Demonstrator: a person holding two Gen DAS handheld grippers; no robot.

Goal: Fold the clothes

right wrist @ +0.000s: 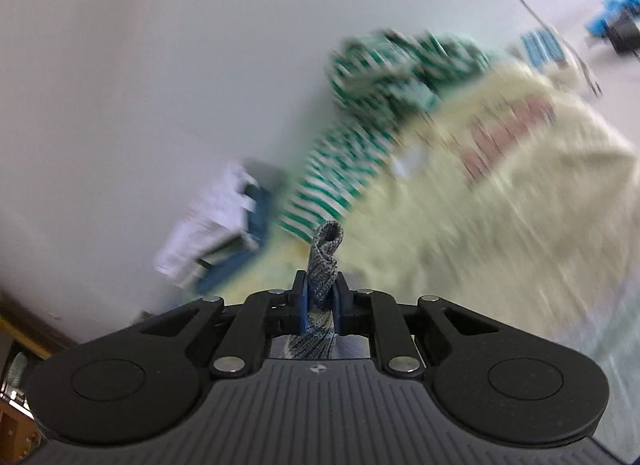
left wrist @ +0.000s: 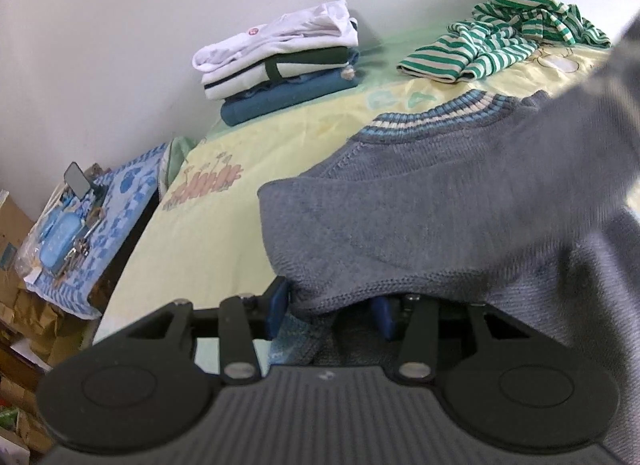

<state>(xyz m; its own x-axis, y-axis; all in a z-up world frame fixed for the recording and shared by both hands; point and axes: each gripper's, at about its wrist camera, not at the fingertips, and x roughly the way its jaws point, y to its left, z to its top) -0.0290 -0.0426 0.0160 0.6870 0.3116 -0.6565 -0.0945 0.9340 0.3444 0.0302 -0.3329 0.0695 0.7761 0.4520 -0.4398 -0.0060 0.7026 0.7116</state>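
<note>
Grey knit sweater [left wrist: 420,201] is spread on the yellow bedsheet [left wrist: 224,233] with its striped collar facing the wall, and we're mid-fold: the right gripper [right wrist: 320,301] has its fingers pressed tight on a bunched bit of the grey knit, and that camera is badly smeared, so probably it's swinging. The left gripper [left wrist: 332,305] sits at the sweater's near edge with fabric draped between its fingers, but I can't tell if it's really pinching. Next it needs that held bit laid flat across the body, edges lined up, while the folded stack [left wrist: 280,61] and the rumpled green striped shirt [left wrist: 508,37] sit by the wall.
</note>
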